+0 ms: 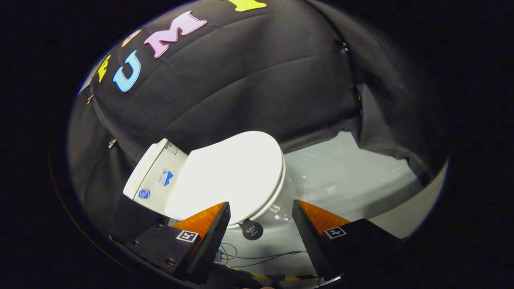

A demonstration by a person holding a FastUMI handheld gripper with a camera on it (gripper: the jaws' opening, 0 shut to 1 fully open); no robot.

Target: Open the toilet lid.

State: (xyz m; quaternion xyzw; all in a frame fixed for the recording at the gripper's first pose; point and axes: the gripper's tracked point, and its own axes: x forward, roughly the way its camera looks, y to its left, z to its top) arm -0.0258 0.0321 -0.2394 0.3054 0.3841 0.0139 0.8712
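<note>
So I'm looking at a pale, glossy floor (353, 176) with black cloth (249, 80) hung as the wall behind and around it. Leftmost is the toilet's tank (154, 180), white, with a few small stickers on its side, right up against the cloth. Next to it is the toilet lid (231, 172), plain white, oval, and lying flat and closed on the seat. It sits just ahead of my tongs (261, 222), with its front rim reaching toward the gap between the two fingers. A small dark round tag (251, 230) hangs under that front rim, between the fingers. The tongs are spread wide with nothing in them, not touching the lid. Some thin cables (257, 257) run along the floor below the bowl. To the right of the toilet the floor is open out to the cloth.
</note>
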